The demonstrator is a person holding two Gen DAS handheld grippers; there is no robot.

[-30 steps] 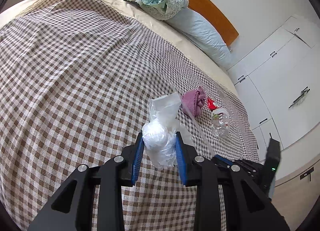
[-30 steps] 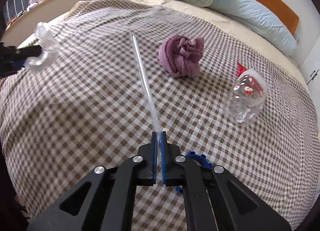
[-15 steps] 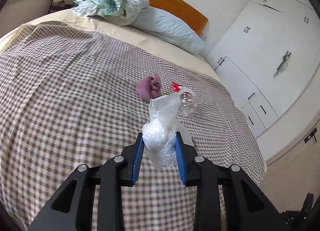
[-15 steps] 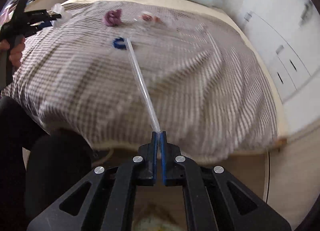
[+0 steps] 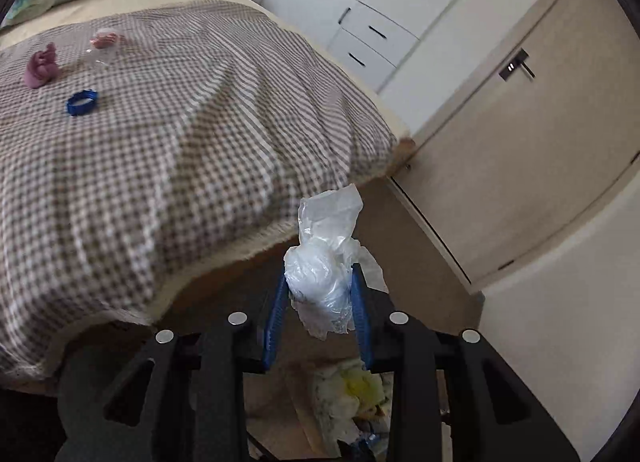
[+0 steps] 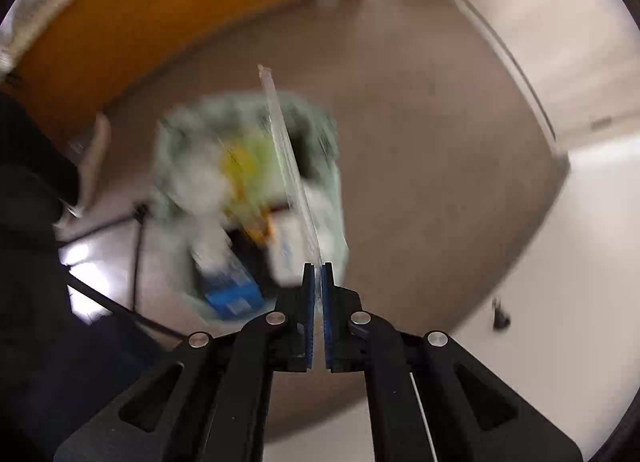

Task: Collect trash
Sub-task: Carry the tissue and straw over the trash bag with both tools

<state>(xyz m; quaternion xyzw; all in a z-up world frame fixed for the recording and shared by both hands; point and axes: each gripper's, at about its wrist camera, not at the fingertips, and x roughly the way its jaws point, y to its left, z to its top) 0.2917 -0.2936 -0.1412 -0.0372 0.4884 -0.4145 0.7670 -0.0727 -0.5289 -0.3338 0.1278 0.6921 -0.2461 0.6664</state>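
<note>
Clear plastic straw [image 6: 288, 166] pinched in right gripper [image 6: 317, 274] above blurred trash bin [image 6: 332, 182] | left gripper [image 5: 318, 294] clamps crumpled plastic wrap [image 5: 320, 262] beside bed [image 5: 160, 142]

Bed [image 5: 168, 150] fills left of left-wrist frame; ring [image 5: 82, 102], cloth ball [image 5: 40, 70], bottle [image 5: 102, 48] on it upper left. Drawers [image 5: 368, 46] behind, upper centre. Bin [image 6: 240, 198] on floor [image 6: 420, 142], centre-left of right-wrist frame.

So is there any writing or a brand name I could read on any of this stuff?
None can be read.
White carton in the trash bin: faint blue marks, too blurred.
Plastic bottle on the bed: red label, too small.
</note>
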